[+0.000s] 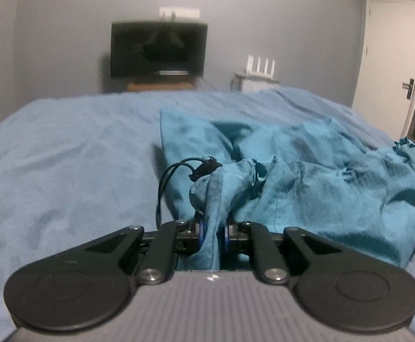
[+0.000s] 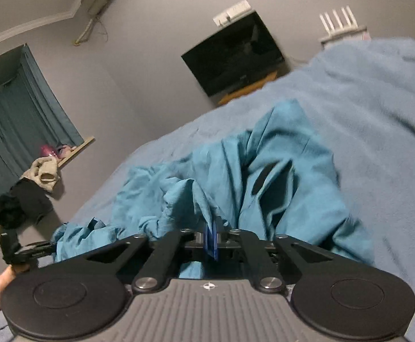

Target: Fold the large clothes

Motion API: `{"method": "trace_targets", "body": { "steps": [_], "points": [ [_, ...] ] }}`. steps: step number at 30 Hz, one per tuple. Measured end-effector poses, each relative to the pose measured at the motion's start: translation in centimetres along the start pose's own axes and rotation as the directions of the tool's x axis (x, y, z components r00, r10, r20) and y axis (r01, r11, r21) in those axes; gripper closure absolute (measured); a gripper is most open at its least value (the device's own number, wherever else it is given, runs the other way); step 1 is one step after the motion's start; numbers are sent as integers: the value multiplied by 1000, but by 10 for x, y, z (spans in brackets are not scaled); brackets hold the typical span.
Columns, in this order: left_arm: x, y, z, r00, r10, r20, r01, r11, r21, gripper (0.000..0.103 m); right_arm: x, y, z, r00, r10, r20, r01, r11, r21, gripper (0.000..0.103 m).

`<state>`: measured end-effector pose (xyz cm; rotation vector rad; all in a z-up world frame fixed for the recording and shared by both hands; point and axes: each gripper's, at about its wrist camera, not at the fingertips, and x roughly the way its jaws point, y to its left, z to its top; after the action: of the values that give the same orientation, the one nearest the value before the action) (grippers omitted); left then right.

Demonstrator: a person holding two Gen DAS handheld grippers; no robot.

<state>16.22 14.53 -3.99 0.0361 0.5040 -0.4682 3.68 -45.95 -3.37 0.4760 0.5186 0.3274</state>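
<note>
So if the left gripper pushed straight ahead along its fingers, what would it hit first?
Most likely the teal garment it already pinches: the left gripper has crumpled folds bunched right ahead. Beyond lies the blue bedspread. Depth is unclear.

Bed point(image 1: 65, 148) covered edge to edge by a light blue fleecy blanket point(image 2: 378, 119), faintly creased. Directly on it, a crumpled teal garment point(image 1: 307, 171), bunched in folds toward the near right side, spread partly flat farther back.

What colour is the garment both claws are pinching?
Teal blue garment, plain with no pattern, darker than the light blue bedcover. Shows best in the left wrist view.
</note>
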Motion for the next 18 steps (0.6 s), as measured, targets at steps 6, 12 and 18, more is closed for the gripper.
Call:
{"method": "trace_targets", "body": {
  "steps": [6, 12, 18],
  "points": [
    [6, 3, 16, 999, 19, 49, -18, 1000, -21, 96, -10, 10, 26, 997, 0, 76, 4, 998, -58, 101],
    [31, 6, 44, 998, 39, 58, -39, 999, -2, 97, -14, 15, 61, 986, -84, 145, 99, 990, -96, 101],
    [81, 5, 121, 990, 111, 87, -116, 992, 54, 97, 29, 21, 116, 941, -232, 245, 260, 962, -85, 102]
  ]
}}
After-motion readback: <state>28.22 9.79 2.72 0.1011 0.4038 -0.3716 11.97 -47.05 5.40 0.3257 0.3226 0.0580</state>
